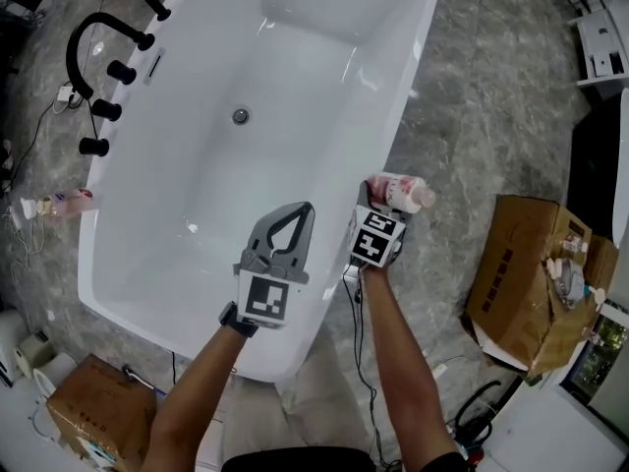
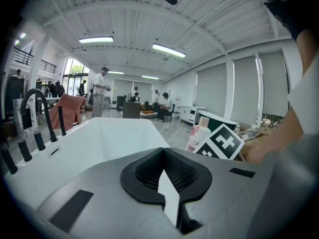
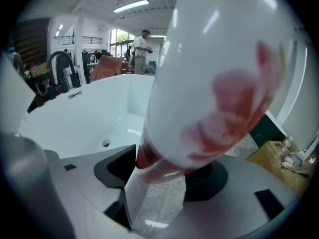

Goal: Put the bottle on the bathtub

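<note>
Just right of centre in the head view, the bottle (image 1: pixel 401 192) is clamped in the right gripper (image 1: pixel 379 210). It lies nearly flat, its long axis across the frame and its pink cap pointed right, away from the bathtub (image 1: pixel 413 62). The tub's right rim is seen just left of the bottle, so a short leftward carry and a turn upright are judged necessary. The left gripper (image 1: pixel 295 220), jaws together on nothing, is held over the basin at lower left, and bare floor is seen rightward to the cardboard box (image 1: pixel 526 273).
</note>
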{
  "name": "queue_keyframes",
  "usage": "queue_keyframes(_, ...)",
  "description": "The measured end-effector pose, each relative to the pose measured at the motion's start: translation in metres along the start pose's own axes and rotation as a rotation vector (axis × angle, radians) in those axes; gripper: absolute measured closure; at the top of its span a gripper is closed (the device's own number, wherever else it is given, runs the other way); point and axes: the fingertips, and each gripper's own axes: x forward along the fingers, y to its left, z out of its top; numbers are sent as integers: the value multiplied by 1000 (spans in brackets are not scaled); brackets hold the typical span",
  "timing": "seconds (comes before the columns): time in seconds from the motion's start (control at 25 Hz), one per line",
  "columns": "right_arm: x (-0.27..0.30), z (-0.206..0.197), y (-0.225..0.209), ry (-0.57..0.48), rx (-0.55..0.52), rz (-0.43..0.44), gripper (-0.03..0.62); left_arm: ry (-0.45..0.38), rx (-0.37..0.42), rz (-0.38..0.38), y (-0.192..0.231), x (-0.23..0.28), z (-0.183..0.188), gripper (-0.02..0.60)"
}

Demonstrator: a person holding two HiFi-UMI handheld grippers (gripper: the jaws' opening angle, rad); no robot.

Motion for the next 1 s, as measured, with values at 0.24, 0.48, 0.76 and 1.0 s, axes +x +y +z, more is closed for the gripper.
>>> queue_keyframes(0.24,7,6,3,-33,-46,-31,316,19,0,-1,0,-1,-13,565)
queue_keyframes(0.48,11,10,4,-54,-56,-40,313,18,-3,-3,-1,-2,-14,565)
queue_keyframes(0.76,21,-13,5,36,-58,6,298,20,-4,0,0,-3,-14,565)
queue_keyframes(1.0,16,-13,7,19,-56,12,292,25,0,1,0,-5,-16,565)
